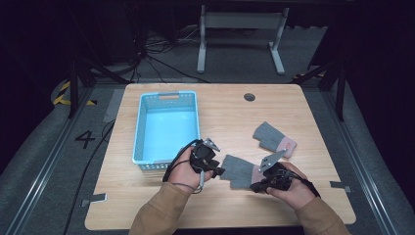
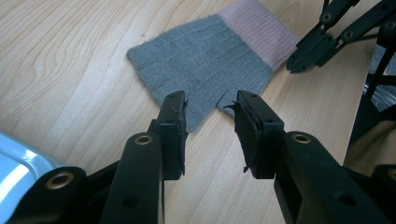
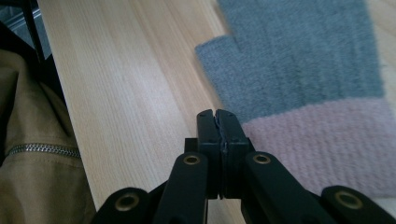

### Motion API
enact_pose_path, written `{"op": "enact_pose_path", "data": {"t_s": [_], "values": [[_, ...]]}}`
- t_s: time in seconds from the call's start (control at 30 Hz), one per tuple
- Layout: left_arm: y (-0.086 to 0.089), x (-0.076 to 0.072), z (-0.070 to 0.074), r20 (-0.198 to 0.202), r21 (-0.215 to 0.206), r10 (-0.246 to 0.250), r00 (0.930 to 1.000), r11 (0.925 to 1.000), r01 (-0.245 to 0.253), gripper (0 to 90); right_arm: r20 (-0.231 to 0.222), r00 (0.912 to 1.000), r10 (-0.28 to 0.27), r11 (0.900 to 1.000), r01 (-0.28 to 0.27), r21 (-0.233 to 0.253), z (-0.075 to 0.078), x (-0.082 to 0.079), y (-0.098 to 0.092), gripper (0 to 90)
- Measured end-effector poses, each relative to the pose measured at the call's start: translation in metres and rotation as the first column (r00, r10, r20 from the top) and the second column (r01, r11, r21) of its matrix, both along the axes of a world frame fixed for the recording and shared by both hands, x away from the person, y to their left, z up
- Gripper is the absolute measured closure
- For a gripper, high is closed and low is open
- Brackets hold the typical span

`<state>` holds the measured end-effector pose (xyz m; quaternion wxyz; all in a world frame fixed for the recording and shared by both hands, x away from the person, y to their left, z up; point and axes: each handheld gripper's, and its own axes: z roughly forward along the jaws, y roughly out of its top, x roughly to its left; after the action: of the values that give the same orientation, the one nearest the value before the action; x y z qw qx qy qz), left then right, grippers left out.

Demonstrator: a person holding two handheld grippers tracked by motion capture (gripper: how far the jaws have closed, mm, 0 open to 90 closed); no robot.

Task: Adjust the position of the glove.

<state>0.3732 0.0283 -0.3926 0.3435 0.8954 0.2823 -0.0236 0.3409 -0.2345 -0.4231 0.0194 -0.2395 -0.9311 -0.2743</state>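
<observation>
A flat grey knitted fingerless glove with a pale pink cuff [image 1: 238,170] is laid on the light wooden table [image 1: 230,112], near the front edge, between the two hand-held tools. The left gripper [image 2: 211,108] is held low over the glove's grey finger end, its jaws spread apart on either side of that edge, so that the fabric can be pinched there; nothing is gripped yet. The right gripper [image 3: 217,122] is kept at the pink cuff end, its jaws pressed together at the cuff's border. Whether any knit is caught between them cannot be told; they appear to be closed on nothing and rested beside the cuff, perhaps to steady the glove. A second grey and pink glove [image 1: 274,138] is left farther back on the right, apart from the first. A light blue perforated plastic basket [image 1: 142,128] is stood just left of the left gripper, within easy reach, presumably as the place where the gloves are meant to be dropped.
</observation>
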Motion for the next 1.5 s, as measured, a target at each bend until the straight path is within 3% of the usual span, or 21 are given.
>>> {"op": "enact_pose_path", "data": {"t_s": [0.47,0.87,1.13,1.23,1.3,1.5], "values": [[-0.001,0.001,0.001,0.011,-0.009,0.004,0.9999,1.0000,-0.004,61.2,-0.009,0.9996,-0.026,0.999,0.026,-0.048,-0.009,0.003,-0.004,90.0],[-0.001,0.001,0.001,0.011,-0.008,0.000,0.9999,1.0000,0.000,60.8,0.007,0.9964,-0.085,0.996,0.085,-0.040,-0.008,0.010,-0.020,90.0],[-0.002,0.002,0.002,0.009,-0.005,-0.002,1.0000,1.0000,0.002,60.2,0.007,0.9959,-0.090,0.995,0.091,-0.037,-0.007,0.010,-0.023,90.0],[-0.002,0.002,0.002,0.010,-0.006,-0.002,0.9999,1.0000,0.002,59.4,0.026,0.9977,-0.062,0.998,0.062,-0.003,0.000,0.010,-0.023,90.0],[-0.001,0.003,0.002,0.012,-0.008,0.000,0.9999,1.0000,0.000,59.4,0.047,0.9963,-0.071,0.997,0.070,0.026,0.007,0.009,-0.025,90.0],[-0.001,0.003,0.003,0.011,-0.014,0.004,0.9999,0.9999,-0.004,58.7,0.129,0.9826,-0.133,0.988,0.121,0.096,0.023,0.007,-0.038,89.5]]}}
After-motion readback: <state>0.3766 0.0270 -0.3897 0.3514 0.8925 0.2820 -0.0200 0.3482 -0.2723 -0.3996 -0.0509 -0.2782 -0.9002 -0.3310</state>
